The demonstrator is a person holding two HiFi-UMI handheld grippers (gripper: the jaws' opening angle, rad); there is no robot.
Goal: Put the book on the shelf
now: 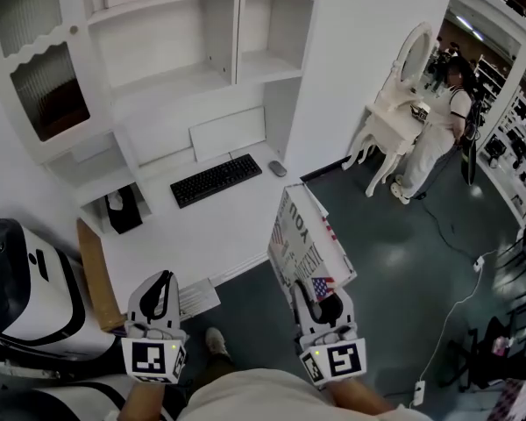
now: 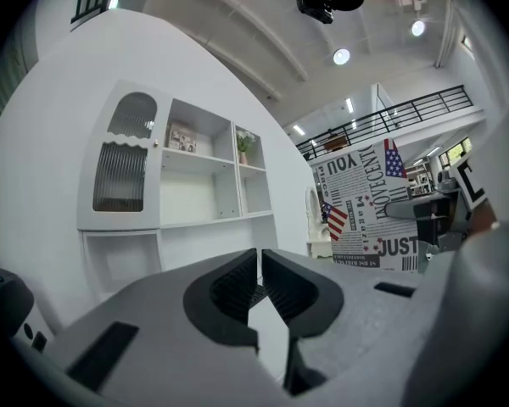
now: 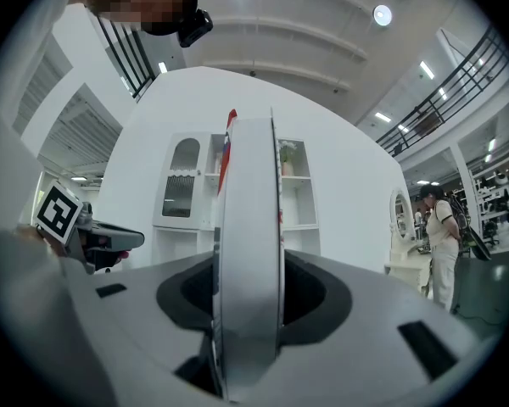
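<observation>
Right of centre below, the right tongs (image 1: pixel 321 303) clamp the newsprint-patterned white book (image 1: pixel 305 239) (standing on edge); lower left, the left tongs (image 1: pixel 160 289) sit closed, empty; the white shelf unit (image 1: pixel 171 82) fills the upper left.

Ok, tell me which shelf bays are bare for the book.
Bare: the wide bay under the picture frame and the narrow bay under the plant. Crowded: the desk back, with keyboard, mouse and black box.
</observation>
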